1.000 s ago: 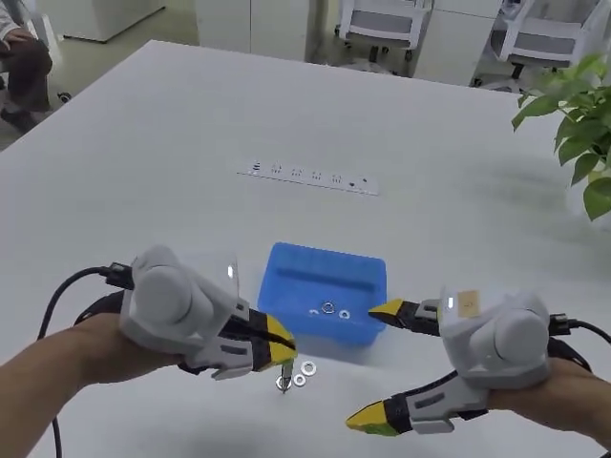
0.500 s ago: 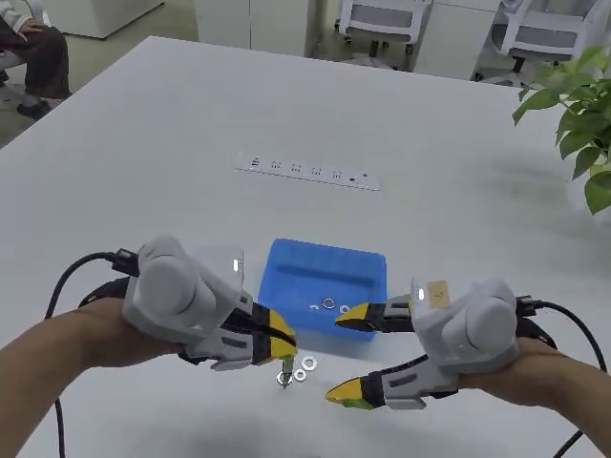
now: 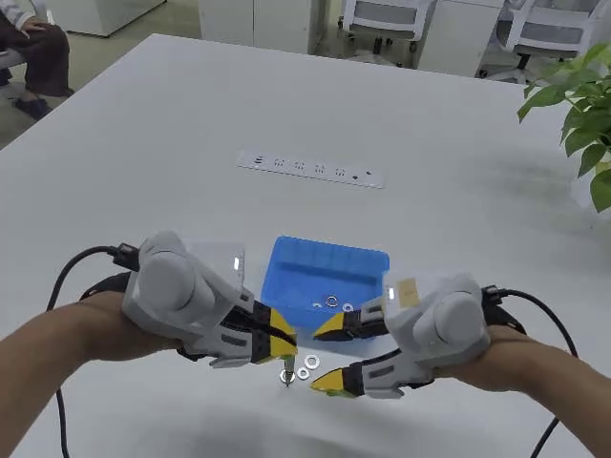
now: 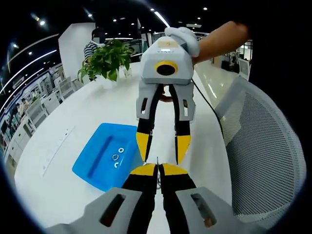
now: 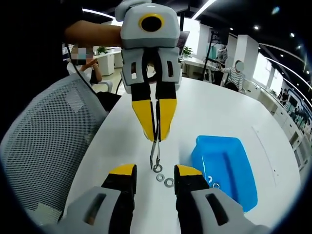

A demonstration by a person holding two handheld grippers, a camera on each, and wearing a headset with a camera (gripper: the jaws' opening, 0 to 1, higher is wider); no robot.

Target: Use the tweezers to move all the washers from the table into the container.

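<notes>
Three washers lie in a short row on the white table, just in front of the blue container. My left gripper is shut on thin metal tweezers, which point down with their tips at the end washer. Whether the tips pinch it I cannot tell. My right gripper is open, facing the left one, one jaw over the container's near rim and one by the washers. Three washers lie inside the container. Left gripper view: my left gripper, tweezers and container.
A white power strip lies across the table beyond the container. Green plant leaves hang over the right edge. Office chairs stand past the far edge. A mesh chair is close behind the hands.
My right gripper has moved left, closing in on the washers and the left gripper. The left gripper and tweezers have stayed over the same washer.
</notes>
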